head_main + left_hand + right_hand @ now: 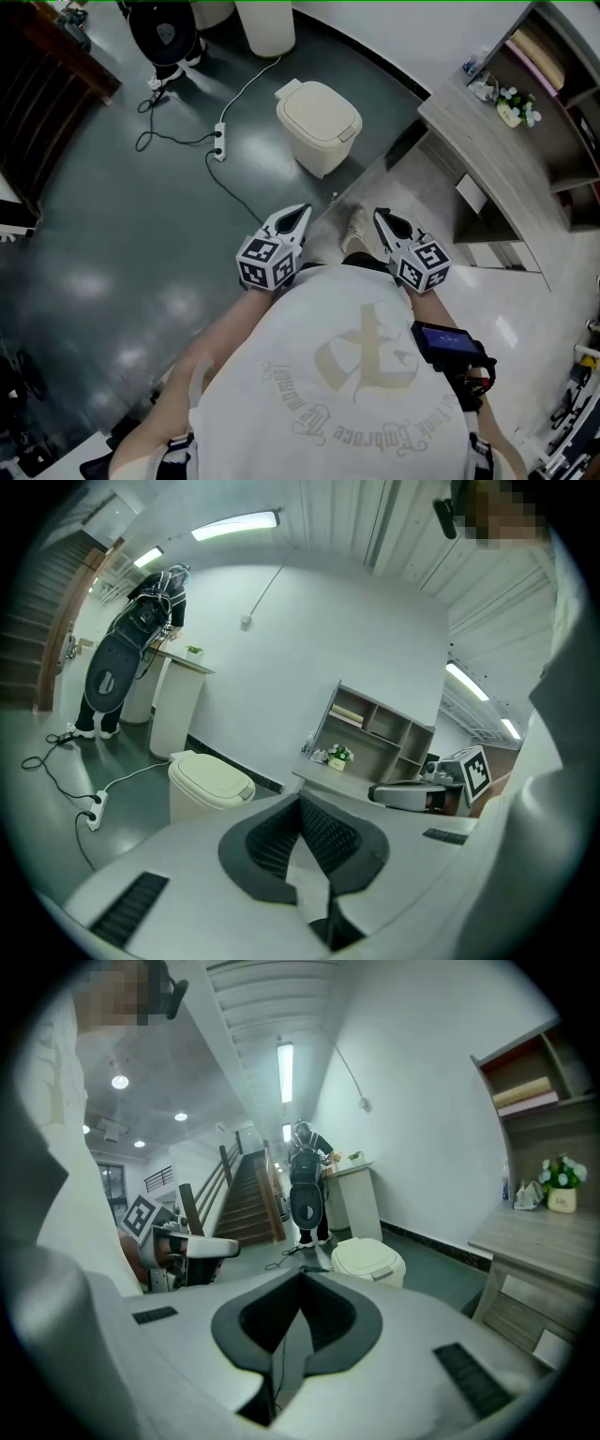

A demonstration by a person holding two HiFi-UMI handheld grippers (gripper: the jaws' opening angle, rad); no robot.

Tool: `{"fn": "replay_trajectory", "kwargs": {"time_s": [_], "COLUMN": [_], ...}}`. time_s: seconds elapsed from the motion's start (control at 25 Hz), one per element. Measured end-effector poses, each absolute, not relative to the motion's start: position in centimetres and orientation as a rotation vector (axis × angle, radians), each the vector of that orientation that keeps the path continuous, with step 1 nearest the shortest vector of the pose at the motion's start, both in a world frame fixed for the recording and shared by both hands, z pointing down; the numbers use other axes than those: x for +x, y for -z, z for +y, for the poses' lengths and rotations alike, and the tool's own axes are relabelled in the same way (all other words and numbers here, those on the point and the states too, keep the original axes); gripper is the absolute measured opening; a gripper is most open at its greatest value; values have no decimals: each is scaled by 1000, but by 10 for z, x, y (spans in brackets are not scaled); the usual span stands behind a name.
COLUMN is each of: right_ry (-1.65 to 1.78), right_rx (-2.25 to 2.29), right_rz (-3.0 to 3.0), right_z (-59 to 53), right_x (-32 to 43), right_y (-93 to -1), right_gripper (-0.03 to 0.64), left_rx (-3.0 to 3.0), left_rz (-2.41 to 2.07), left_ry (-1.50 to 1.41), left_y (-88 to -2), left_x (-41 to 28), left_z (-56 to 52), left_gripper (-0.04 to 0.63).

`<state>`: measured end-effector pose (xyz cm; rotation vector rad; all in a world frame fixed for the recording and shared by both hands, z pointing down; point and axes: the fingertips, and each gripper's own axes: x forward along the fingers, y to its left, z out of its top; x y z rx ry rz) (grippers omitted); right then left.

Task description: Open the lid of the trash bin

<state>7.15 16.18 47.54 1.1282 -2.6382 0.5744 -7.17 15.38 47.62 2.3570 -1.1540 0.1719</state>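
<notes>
A cream trash bin [319, 122] stands on the dark floor ahead of me, its lid down. It also shows in the left gripper view as the trash bin [208, 785] and in the right gripper view as the trash bin [368, 1260]. My left gripper [305, 211] and right gripper [378, 214] are held close to my chest, side by side, both pointing toward the bin and well short of it. The left gripper [300, 801] is shut with nothing in it, and so is the right gripper [302, 1274].
A white power strip [218, 141] with a trailing cable lies on the floor left of the bin. A wooden desk with shelves [487, 159] runs along the right. A person in dark clothes [169, 37] stands at the back beside a white cabinet [265, 23].
</notes>
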Motion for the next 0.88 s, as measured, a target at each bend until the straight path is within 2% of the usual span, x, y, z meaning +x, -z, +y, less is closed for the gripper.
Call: {"fn": "replay_trajectory", "kwargs": {"time_s": [0.88], "right_ry": [-585], "right_rx": [973], "right_rz": [-2654], "right_z": [82], "right_x": [44], "right_y": [-493], "right_gripper": [5], "left_rx": [2267], "left_rz": [-1268], "left_ry": [-168], "left_y": [-491], "left_x": [-102], "left_z": [92], "left_gripper": [14]}}
